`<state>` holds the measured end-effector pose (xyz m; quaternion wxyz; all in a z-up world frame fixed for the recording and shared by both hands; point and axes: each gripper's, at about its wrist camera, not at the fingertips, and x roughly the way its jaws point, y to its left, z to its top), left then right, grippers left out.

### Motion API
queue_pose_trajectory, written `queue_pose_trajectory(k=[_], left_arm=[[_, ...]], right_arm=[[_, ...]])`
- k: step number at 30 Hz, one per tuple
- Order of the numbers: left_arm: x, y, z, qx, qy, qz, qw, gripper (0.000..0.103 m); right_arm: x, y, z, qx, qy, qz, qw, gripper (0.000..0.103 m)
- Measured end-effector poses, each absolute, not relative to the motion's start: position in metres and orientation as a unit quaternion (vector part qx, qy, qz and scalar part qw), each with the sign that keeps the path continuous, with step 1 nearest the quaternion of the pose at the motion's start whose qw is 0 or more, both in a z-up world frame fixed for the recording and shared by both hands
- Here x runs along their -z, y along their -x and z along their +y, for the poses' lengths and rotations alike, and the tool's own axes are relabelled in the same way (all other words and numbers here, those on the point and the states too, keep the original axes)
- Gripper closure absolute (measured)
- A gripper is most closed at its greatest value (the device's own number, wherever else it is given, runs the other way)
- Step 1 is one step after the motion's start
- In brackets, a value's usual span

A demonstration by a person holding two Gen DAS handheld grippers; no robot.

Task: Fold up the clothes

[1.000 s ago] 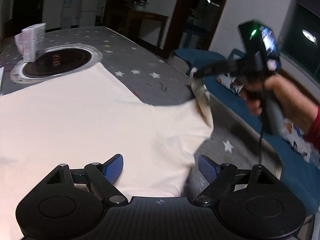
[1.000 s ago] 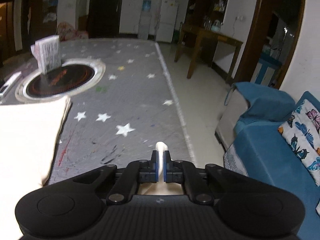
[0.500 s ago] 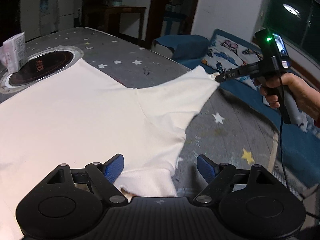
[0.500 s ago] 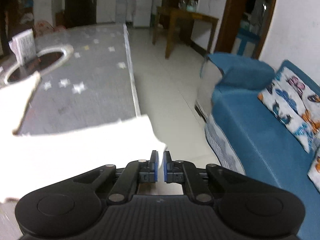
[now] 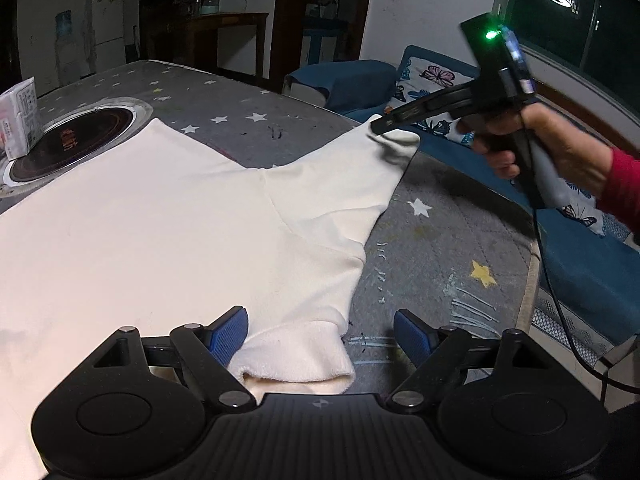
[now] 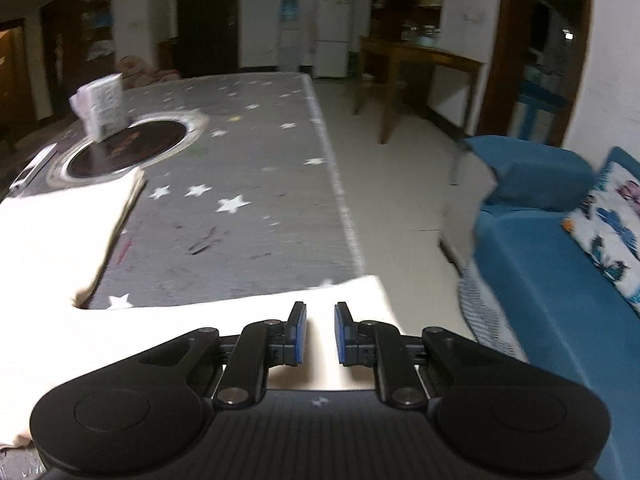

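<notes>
The right gripper (image 6: 320, 332) has its blue pads (image 6: 298, 330) parted by a narrow gap, with pale cloth showing below and between them; whether the pads touch the cloth cannot be told. In the left wrist view its tip sits at the end of the sleeve (image 5: 340, 176), where the fabric bunches slightly. The left gripper (image 5: 320, 338) stands wide open, its pads on either side of the collar (image 5: 296, 364) without closing on it.

The cream garment (image 5: 140, 220) lies spread on the grey star-printed table (image 5: 440, 248), its body flat. The sleeve is stretched out toward the table's right edge, next to the blue sofa (image 6: 540, 280), and the far hem reaches the round inset burner (image 5: 68, 140), on which a white packet (image 5: 18, 118) stands.

Judged from this, the step in hand is laying the sleeve out straight, with the right fingers opening at its cuff end. The spread shape would fit a garment being flattened for folding or one reopened, so how far along the folding is stays unsettled. A fold of the sleeve would call for a firm pinch near its end and a carry across the body, keeping the cloth from dragging the flat part askew.
</notes>
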<state>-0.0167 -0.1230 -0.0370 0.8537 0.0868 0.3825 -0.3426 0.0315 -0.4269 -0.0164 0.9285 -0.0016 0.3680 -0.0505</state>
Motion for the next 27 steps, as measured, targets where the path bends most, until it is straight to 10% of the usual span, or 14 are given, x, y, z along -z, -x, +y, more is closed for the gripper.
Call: queue_pose_trajectory(k=[27], left_arm=[[0.025,0.022,-0.076,0.302,-0.035,0.364,0.881,0.020]], right_arm=[[0.011,0.035,-0.312,-0.148,0.100,0.380,0.908,0.086]])
